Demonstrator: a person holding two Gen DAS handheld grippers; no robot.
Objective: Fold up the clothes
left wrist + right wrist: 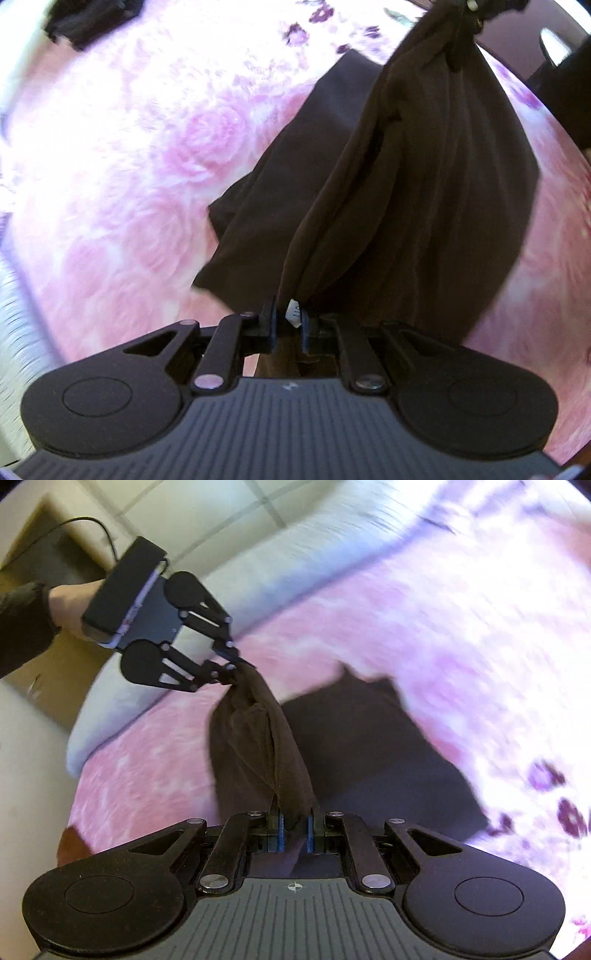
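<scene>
A: Hanging between the two grippers is a dark brown garment (424, 177), stretched from one pinch to the other above a pink floral bedspread (122, 177).

B: Start at the left, then. What is up in the far left corner of the left wrist view?

A: Another dark piece of clothing (85, 18), lying on the bedspread well apart from the held one. Its shape is cut off by the edge.

B: And the left gripper (290, 325)?

A: Its fingers are drawn close together and clamped on a bunched edge of the garment. A small white label (293, 314) pokes out between the pads. From there the cloth fans out in folds and rises to the upper right, where the other gripper pinches it.

B: Does the lower part touch the bed?

A: A flap hangs down to the left over the bedspread; I cannot tell whether it rests there.

B: Now the right wrist view.

A: At the left, a hand (70, 605) in a dark sleeve (22, 627) holds the left gripper, with a pale mattress edge (155, 672) behind it. In the middle, the cloth runs as a twisted band down to the right gripper (295, 830), whose blue-padded fingers are squeezed onto it. To the right, the rest of the garment sags over the bedspread, which is blurred.
</scene>
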